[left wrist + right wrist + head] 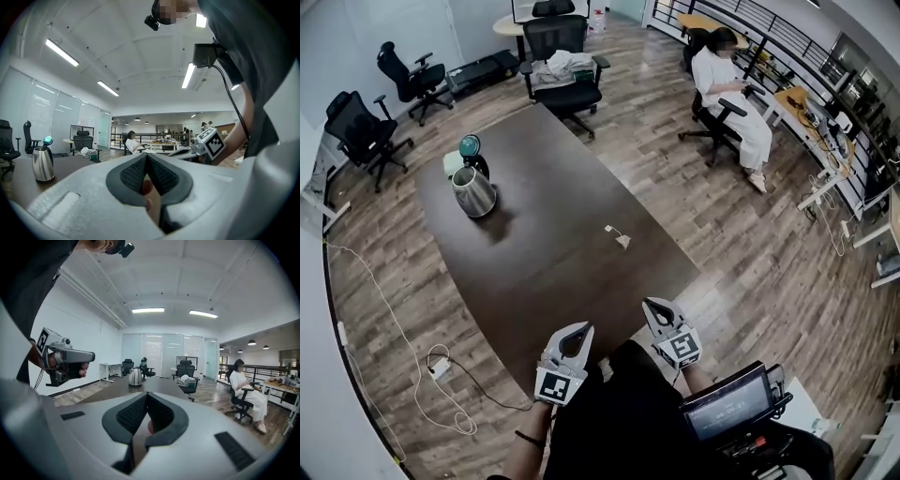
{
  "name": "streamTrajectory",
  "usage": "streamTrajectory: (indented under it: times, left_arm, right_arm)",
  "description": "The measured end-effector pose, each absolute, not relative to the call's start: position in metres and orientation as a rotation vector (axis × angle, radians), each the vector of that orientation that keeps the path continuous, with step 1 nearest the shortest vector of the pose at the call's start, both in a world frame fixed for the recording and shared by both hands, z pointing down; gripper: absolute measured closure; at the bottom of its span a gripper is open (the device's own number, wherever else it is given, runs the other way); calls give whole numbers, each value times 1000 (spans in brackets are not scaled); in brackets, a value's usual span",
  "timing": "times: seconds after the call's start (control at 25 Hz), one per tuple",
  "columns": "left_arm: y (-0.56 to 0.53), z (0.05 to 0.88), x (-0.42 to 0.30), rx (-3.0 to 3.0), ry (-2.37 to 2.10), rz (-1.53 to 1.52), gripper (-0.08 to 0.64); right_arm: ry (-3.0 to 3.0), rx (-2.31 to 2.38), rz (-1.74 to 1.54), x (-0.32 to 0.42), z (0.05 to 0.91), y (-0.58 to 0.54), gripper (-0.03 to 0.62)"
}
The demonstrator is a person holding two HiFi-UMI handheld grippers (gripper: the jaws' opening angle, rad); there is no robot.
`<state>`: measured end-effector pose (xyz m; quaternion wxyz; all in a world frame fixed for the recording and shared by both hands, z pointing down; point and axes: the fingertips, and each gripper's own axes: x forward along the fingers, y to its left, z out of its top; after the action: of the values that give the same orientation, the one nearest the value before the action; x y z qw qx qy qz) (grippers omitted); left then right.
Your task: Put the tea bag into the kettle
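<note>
1. Head view: one kettle [474, 190] stands upright near the far left end of the table [544, 272]. Its inside doesn't show, so contents can't be told.
2. One teal round thing [469, 145] sits just behind the kettle; can't tell whether they touch.
3. One tea bag [622, 240] lies flat on the bare table toward the right edge. It is outside the kettle and well apart from it, with nothing touching it.
4. Two grippers sit low at the near end of the table, side by side and apart from the tea bag.
5. Left gripper [578, 330]: jaws pressed together, nothing between them.
6. Right gripper [654, 305]: jaws pressed together too, empty.
7. Three empty black chairs [361, 131] stand beyond the table's far end, and one has a cloth pile [562, 66] on its seat.
8. One person [731, 94] sits on a fourth chair at the far right, well apart from the table.
</note>
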<state>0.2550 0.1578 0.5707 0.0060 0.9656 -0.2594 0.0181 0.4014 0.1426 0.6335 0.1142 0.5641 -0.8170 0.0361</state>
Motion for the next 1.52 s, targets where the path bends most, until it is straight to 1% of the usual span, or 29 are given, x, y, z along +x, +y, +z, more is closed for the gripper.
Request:
streamTrajectory:
  times: [0.4,0.56,0.88,1.16,1.52]
  left_arm:
    - [151,582,222,2868,-1071,193,575]
    - [140,586,229,2817,-1175,254,575]
    - [110,579,254,2703,-1396,229,575]
    - [102,585,276,2656,-1440,278,575]
    - [99,592,279,2597,-1512,323,575]
  right_arm:
    - [-2325,1554,166,440,699,63,586]
    - [-2310,1499,183,461,721,30,586]
    - [-2316,1334,166,482,761,-28,586]
    - [-2320,1242,181,489,787,-59,586]
    - [-2307,1166,177,493,817,-84,584]
